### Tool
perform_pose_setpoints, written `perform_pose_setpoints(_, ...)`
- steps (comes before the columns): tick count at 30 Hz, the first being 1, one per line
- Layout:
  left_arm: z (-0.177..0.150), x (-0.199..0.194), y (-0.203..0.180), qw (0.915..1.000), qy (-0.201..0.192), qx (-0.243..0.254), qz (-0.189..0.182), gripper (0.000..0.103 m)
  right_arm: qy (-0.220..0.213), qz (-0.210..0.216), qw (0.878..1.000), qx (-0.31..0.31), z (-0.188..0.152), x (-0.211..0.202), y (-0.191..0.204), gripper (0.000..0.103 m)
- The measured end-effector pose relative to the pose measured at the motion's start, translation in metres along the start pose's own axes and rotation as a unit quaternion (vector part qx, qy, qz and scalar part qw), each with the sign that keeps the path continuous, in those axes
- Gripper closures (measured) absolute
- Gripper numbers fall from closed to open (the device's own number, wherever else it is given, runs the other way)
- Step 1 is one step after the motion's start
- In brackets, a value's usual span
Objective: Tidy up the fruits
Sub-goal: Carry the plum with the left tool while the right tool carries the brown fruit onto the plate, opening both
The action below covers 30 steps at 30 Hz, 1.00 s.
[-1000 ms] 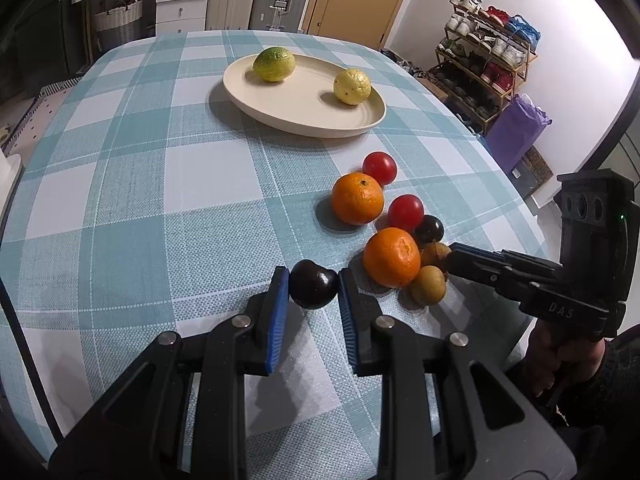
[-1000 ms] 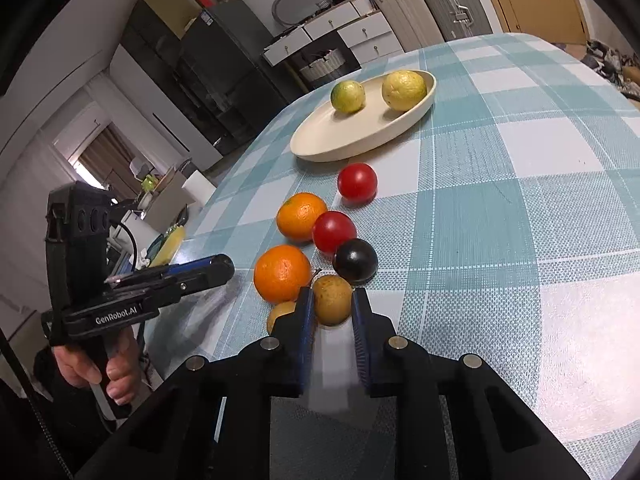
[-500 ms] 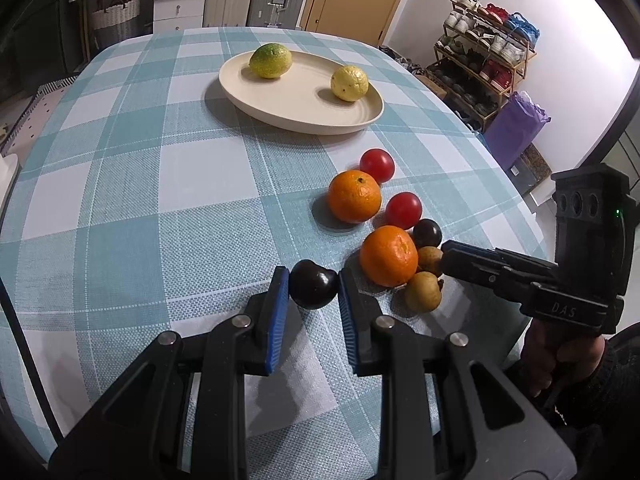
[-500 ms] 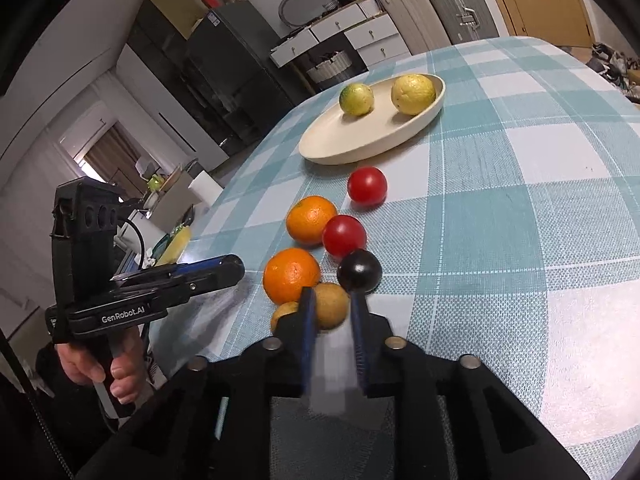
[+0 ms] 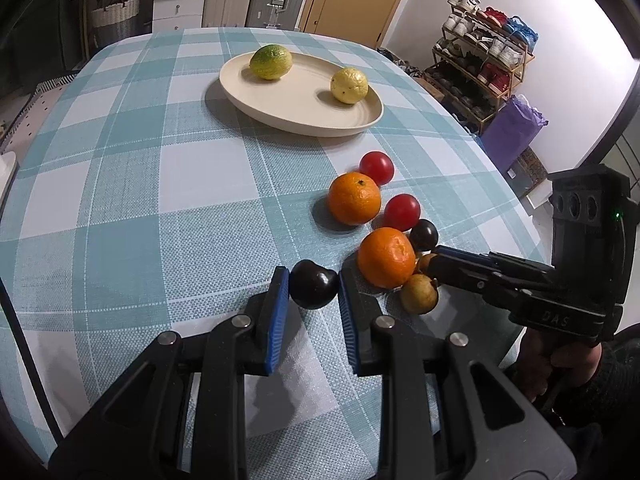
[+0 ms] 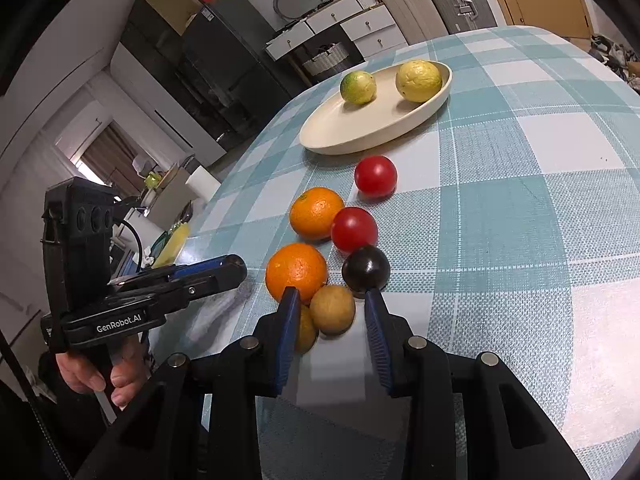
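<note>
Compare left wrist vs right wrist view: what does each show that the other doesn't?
Left wrist only: the dark plum clamped in the left tool, a shoe rack, a purple bag.
Right wrist only: a black fridge, and a clear look at the right tool, open around a brown fruit.
Both: the plate with two citrus, two oranges, two red fruits, the checked tablecloth.

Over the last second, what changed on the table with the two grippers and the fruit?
The right gripper has just been opening its jaws: they were closed on the small brown fruit, which now sits loose between them, released. The left gripper stayed shut on the dark plum. The oranges, red fruits and the plate with its two citrus fruits did not move.
</note>
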State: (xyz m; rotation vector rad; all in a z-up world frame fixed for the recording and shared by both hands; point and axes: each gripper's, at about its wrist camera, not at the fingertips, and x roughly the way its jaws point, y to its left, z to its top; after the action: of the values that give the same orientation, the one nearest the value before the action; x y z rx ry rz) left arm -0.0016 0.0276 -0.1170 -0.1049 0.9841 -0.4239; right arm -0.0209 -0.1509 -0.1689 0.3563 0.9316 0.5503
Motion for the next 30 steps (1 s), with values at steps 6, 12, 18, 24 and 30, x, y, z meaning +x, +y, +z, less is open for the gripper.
perform_pose_setpoints(6,0.001,-0.005,0.004,0.9999,-0.005,-0.008,0.005,0.081,-0.009,0.007,1.000,0.006,0.000,-0.002,-0.001,0.079)
perform_pose_setpoints(12,0.009,-0.011,0.009,0.9998,-0.014,-0.013,0.010,0.081,-0.031,0.015,0.999,-0.006,0.003,-0.012,0.004,0.080)
perform_pose_setpoints(18,0.030,-0.017,0.017,0.9994,-0.027,-0.010,0.021,0.081,-0.041,0.040,0.998,-0.013,0.013,-0.024,0.007,0.080)
perform_pose_setpoints(24,0.062,-0.015,0.027,0.9990,-0.038,-0.017,0.016,0.081,-0.069,0.062,0.996,-0.018,0.035,-0.039,0.008,0.080)
perform_pose_setpoints(30,0.107,-0.002,0.032,0.9986,-0.046,-0.025,0.005,0.081,-0.097,0.071,0.992,-0.028,0.073,-0.048,0.003,0.080)
